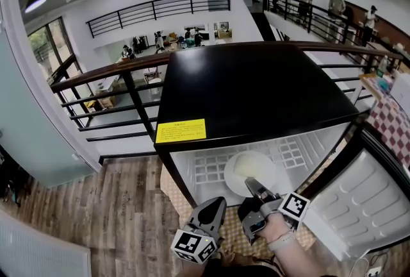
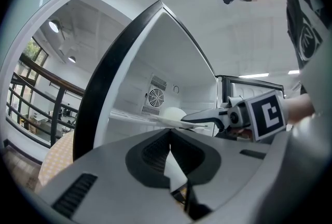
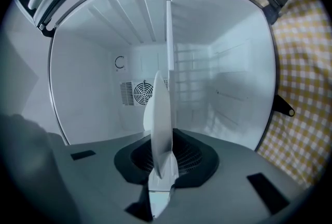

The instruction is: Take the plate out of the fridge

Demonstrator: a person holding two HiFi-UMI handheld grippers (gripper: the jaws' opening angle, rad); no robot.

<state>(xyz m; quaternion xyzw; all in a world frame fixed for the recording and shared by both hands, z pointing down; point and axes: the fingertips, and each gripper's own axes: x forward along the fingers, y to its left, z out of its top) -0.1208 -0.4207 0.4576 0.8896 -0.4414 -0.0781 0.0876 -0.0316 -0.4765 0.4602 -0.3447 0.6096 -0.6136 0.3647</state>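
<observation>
A white plate (image 1: 248,173) lies on the wire shelf inside the open black-topped fridge (image 1: 256,90). My right gripper (image 1: 253,187) reaches into the fridge and is shut on the plate's near rim. In the right gripper view the plate (image 3: 160,124) shows edge-on, pinched between the jaws of the right gripper (image 3: 162,168). My left gripper (image 1: 211,210) hangs outside the fridge, low and to the left, with its jaws shut on nothing. From the left gripper view, the left gripper (image 2: 170,139) points at the fridge opening, where the plate (image 2: 172,114) and right gripper (image 2: 205,117) appear.
The fridge door (image 1: 365,199) stands open at the right. A yellow label (image 1: 181,131) sits on the fridge's front left corner. A fan vent (image 3: 141,92) marks the back wall. Behind runs a black railing (image 1: 115,77); below are wooden floor (image 1: 115,205) and a checkered mat (image 1: 232,238).
</observation>
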